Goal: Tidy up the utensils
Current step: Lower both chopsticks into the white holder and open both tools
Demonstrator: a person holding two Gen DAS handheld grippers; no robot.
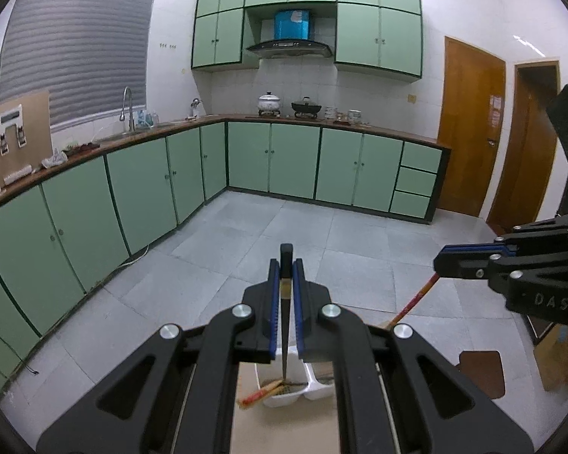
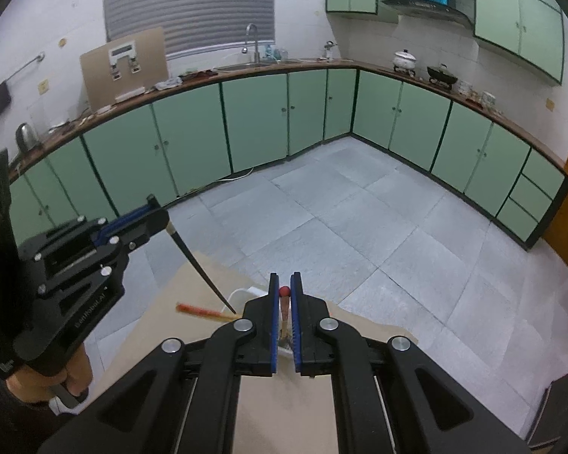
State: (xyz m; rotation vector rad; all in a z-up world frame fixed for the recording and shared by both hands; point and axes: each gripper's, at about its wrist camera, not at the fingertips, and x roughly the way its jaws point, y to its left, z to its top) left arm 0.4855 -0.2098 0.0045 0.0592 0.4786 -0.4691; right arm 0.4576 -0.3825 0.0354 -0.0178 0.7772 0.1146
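My left gripper [image 1: 286, 265] is shut on the thick end of a black chopstick [image 1: 285, 325]. Its thin tip points down into a white utensil holder [image 1: 314, 387] on the beige table [image 2: 284, 408]. The right wrist view shows this gripper [image 2: 159, 212] at the left, with the black chopstick [image 2: 200, 268] slanting down to the holder [image 2: 242, 295]. My right gripper [image 2: 284, 280] is shut on a wooden chopstick with a red end [image 2: 284, 292]. In the left wrist view that gripper [image 1: 441, 261] is on the right, its red chopstick [image 1: 412, 302] hanging down. Another red-orange chopstick [image 2: 204, 311] lies at the holder.
Green base cabinets [image 1: 272, 159] run along the walls under a brown counter with a sink [image 2: 253, 62] and pots [image 1: 270, 102]. Grey floor tiles [image 2: 359, 219] lie beyond the table. Wooden doors [image 1: 469, 125] stand at the right. A hand [image 2: 72, 374] grips the left tool.
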